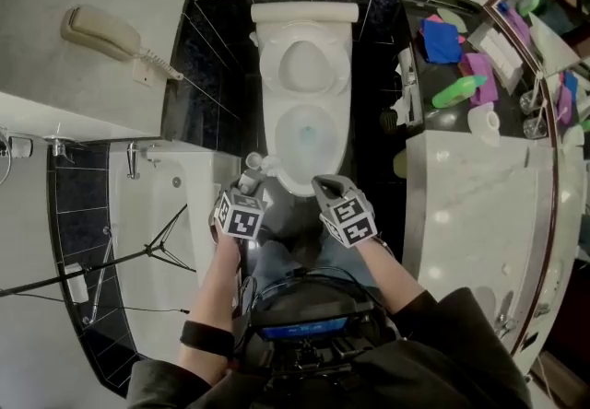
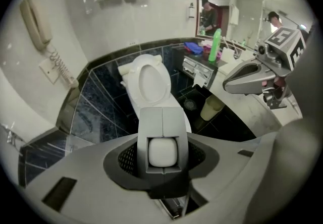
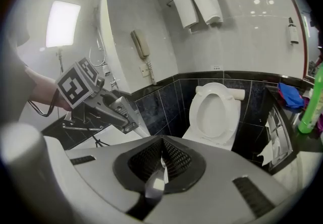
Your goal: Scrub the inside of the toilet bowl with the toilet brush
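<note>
The white toilet point(image 1: 297, 169) stands straight ahead with its seat and lid point(image 1: 304, 64) raised against the black tiled wall; a little water shows in the bowl. My left gripper point(image 1: 251, 179) hovers at the bowl's front left rim, shut on the white handle of the toilet brush point(image 1: 259, 161). In the left gripper view the handle's end point(image 2: 162, 151) sits between the jaws of the left gripper point(image 2: 162, 112), with the toilet point(image 2: 151, 84) beyond; the brush head is hidden. My right gripper point(image 1: 324, 184) is at the front right rim, and the right gripper point(image 3: 160, 165) is shut and empty.
A wall phone point(image 1: 101, 34) hangs at the left above a white bathtub point(image 1: 152, 241) with a light stand point(image 1: 138, 255). On the right, a counter point(image 1: 479, 186) carries a green bottle point(image 1: 458, 90), a blue cloth point(image 1: 441, 40) and a paper roll point(image 1: 484, 122). A small bin point(image 2: 211, 108) stands beside the toilet.
</note>
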Motion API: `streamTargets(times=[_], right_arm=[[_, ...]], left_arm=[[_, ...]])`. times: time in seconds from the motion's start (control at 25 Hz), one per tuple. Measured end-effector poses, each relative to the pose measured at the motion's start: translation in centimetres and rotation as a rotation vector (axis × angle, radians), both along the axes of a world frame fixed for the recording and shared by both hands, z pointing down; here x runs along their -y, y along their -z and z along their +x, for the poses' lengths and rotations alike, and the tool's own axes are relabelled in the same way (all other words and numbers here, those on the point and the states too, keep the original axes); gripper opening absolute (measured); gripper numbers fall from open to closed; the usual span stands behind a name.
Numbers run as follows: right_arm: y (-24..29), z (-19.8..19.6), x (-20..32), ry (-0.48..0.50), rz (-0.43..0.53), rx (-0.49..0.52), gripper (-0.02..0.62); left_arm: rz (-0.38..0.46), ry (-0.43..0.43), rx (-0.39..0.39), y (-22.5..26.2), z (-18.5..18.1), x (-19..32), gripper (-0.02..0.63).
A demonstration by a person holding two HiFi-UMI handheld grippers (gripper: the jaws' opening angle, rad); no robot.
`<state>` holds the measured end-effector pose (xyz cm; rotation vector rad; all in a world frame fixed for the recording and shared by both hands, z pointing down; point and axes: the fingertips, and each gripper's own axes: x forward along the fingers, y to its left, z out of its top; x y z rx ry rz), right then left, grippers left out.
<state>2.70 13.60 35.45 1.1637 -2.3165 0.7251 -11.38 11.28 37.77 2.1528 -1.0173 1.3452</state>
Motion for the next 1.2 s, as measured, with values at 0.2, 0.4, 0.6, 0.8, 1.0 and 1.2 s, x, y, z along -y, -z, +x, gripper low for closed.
streamTargets(times=[0.2,0.4,0.6,0.8,1.0,1.2], right_arm=[[-2.9,-2.5,1.8,0.166,-0.019,-0.003,0.006],[-6.6,-6.4,2.9,0.241,-0.041,-0.030,0.006],[-10.4,-10.6,4.2,0.259,-0.071,-0.034,0.006],[-14.3,-14.5,5.9,0.285,-0.092,-0.039,0.006],[-19.3,-17.6,8.5,0.290,-0.103,-0.040,0.006],[-24.4,-19.5,10.3,0.300,-0.114,-0.058,0.006]], left_arm=[[-0.007,0.190,0.021,-2.8,-3.9,1.2,0.178],[-0.044,0.237,0.033,-7.2,-6.8,1.5,0.178],[-0.053,0.261,0.028,-11.9,-9.1,3.6,0.178],[-0.079,0.279,0.028,-16.6,-11.4,5.3,0.178],[-0.093,0.305,0.041,-21.6,-13.9,7.0,0.178],[-0.102,0.322,0.050,-26.4,-15.8,8.5,0.178]])
